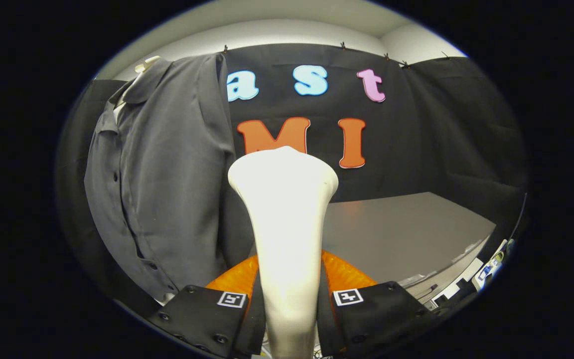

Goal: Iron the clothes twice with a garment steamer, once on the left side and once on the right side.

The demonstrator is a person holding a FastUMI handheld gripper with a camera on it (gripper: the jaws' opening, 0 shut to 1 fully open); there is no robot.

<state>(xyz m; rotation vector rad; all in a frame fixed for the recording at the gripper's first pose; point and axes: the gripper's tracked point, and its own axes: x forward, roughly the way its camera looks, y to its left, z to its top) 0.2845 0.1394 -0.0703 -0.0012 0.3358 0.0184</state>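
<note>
My claw (289,299) is clamped on the neck of the white steamer (287,224), a finger pressing on each side, and its wide head rises straight ahead of me, blocking the middle of what I see. The grey shirt (162,179) hangs on a pale hanger (146,64) against the black cloth wall (441,129), off to the left of the steamer head and apart from it. To the right, beyond my fingers, lies a grey table (406,234), with some small clutter at its near edge, too blurred to tell.
</note>
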